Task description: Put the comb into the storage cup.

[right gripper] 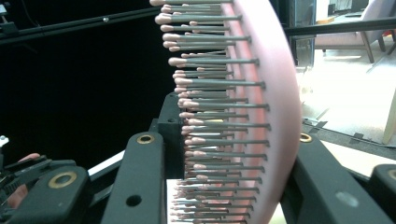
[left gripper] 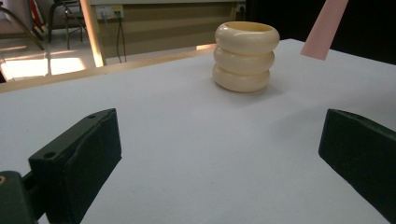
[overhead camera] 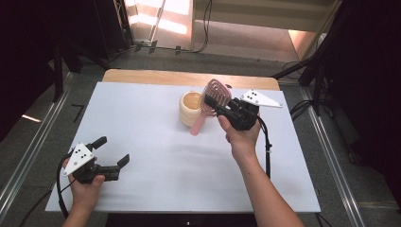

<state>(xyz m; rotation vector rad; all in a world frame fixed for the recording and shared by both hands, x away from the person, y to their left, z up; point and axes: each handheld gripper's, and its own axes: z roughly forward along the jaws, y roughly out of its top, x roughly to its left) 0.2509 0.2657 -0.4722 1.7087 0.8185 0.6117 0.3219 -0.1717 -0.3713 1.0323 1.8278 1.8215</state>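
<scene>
A pink hairbrush (overhead camera: 215, 94) hangs in the air beside a cream ribbed cup (overhead camera: 191, 109) at the back middle of the white table (overhead camera: 156, 184). My right gripper (overhead camera: 213, 106) is shut on the brush head, and the handle slants down toward the cup's right side. In the right gripper view the bristles (right gripper: 215, 121) and pink back (right gripper: 280, 107) stand upright between the two jaws of the right gripper (right gripper: 233, 186). My left gripper (overhead camera: 112, 151) sits low at the front left, open and empty. In the left gripper view, the left gripper (left gripper: 219, 154) faces the cup (left gripper: 245, 56), with the brush handle's tip (left gripper: 324, 28) above right.
A wooden strip (overhead camera: 189, 78) borders the table's far edge. Dark stands and cables (overhead camera: 302, 66) surround the table on the floor. The other hand with its gripper (right gripper: 32, 179) appears at the lower left of the right gripper view.
</scene>
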